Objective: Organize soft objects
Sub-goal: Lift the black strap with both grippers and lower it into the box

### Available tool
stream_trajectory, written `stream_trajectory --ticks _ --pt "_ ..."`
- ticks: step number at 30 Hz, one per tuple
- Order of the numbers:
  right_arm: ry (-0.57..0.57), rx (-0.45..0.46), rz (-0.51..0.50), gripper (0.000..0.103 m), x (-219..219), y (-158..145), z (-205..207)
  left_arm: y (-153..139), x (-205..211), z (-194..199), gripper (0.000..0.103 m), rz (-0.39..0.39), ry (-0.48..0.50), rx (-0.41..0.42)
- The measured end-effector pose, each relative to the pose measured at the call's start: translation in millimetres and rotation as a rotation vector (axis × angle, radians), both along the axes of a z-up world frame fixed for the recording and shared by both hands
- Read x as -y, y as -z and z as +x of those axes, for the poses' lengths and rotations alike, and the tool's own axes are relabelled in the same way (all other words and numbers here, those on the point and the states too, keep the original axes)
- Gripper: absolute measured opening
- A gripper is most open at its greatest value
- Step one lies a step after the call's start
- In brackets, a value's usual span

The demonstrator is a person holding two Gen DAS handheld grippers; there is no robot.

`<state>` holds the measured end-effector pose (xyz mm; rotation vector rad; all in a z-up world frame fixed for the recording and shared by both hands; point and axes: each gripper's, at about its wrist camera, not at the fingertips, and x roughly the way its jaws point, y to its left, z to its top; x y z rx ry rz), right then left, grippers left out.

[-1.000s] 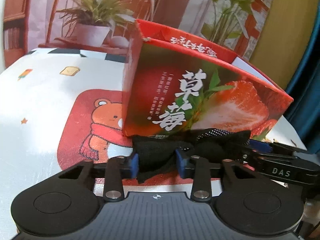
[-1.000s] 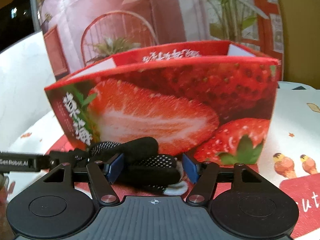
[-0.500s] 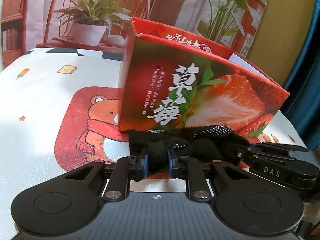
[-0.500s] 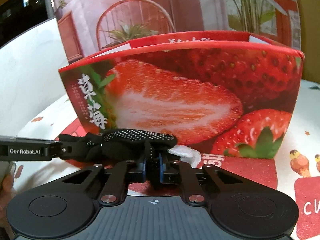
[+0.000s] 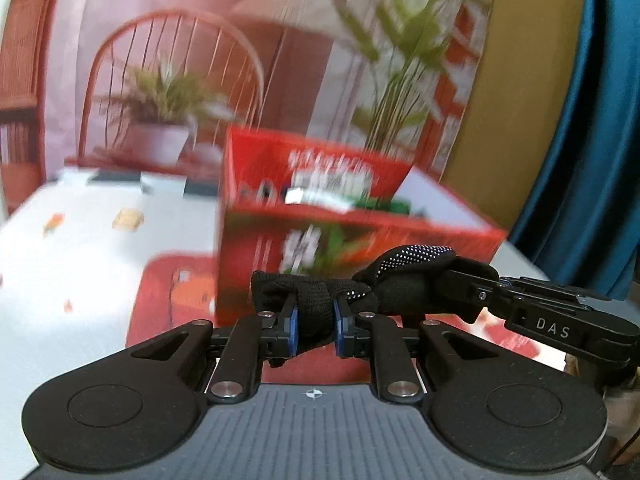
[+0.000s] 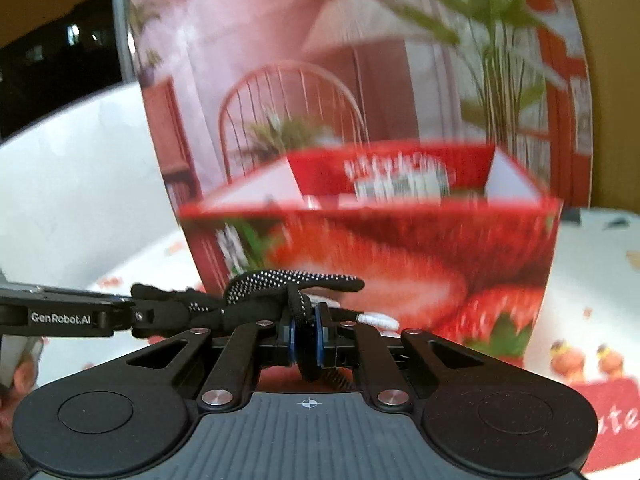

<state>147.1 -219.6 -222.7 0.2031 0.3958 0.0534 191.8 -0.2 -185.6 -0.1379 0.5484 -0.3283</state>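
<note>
A black glove with white grip dots (image 5: 404, 272) hangs off the table, stretched between both grippers. My left gripper (image 5: 315, 326) is shut on its cuff end, and my right gripper (image 6: 307, 340) is shut on the other end of the black glove (image 6: 288, 282). Each gripper shows in the other's view: the right one (image 5: 472, 284) comes in from the right, the left one (image 6: 136, 314) from the left. Behind the glove stands the open red strawberry box (image 5: 320, 224), seen blurred; its inside (image 6: 392, 184) shows over the near rim.
The white tablecloth (image 5: 80, 248) with cartoon prints and a red bear patch lies under the box. A printed backdrop of a chair and plants stands behind the table. A blue curtain (image 5: 592, 160) hangs at the right. Something white (image 6: 376, 318) pokes out beside the glove.
Both grippers closed on the glove and lifted it off the table. The box now sits lower in both views, and its open top has come into sight.
</note>
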Motion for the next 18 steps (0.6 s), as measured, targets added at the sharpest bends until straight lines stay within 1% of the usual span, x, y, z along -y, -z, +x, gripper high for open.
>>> stream_trajectory --ticks 5,7,11,12,14,18 --pt "0.000 0.109 -0.001 0.008 8.7 -44.1 -7.0 -42.3 8.2 3.6 0.018 0.009 0.016 0.112" --pt "0.000 0.136 -0.015 0.008 13.1 -61.8 -0.5 -56.1 13.4 11.4 0.018 0.024 0.012 0.146" --pt "0.008 0.175 -0.051 0.008 24.0 -90.2 20.2 -75.0 23.5 35.0 0.018 0.029 0.020 0.179" --pt "0.014 0.180 -0.061 0.008 27.7 -95.6 26.8 -77.9 26.3 42.2 0.018 0.030 0.019 0.182" --pt "0.023 0.177 -0.080 0.008 33.4 -101.7 40.0 -79.7 29.6 60.8 0.018 0.023 0.025 0.161" --pt "0.056 0.129 -0.095 0.008 49.8 -99.2 70.0 -68.1 34.2 104.4 0.018 0.019 0.024 0.077"
